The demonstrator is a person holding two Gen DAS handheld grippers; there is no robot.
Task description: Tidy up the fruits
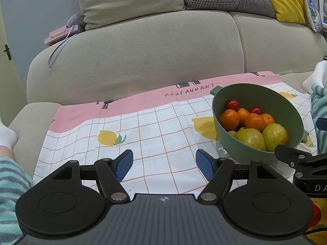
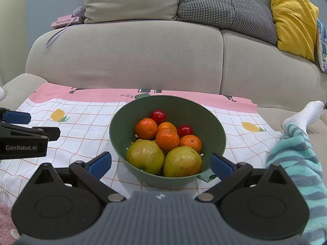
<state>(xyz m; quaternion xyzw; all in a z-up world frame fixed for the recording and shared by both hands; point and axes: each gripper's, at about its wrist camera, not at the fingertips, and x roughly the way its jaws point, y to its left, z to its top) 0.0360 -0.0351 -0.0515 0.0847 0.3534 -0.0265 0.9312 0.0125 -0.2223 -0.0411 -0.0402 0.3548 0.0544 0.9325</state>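
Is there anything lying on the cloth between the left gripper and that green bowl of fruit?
No. In the left wrist view, only bare checked cloth separates the open left gripper from the green bowl.

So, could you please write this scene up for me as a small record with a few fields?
surface: lemon-print cloth spread over a beige sofa
container: green bowl, upright on the cloth
fruit in bowl: two yellow-green pears, four oranges, two small red fruits
fruit outside bowl: none visible
left gripper: open, empty, over bare cloth left of the bowl
right gripper: open, empty, facing the bowl's near side
behind: cushions and a pink book on the sofa back
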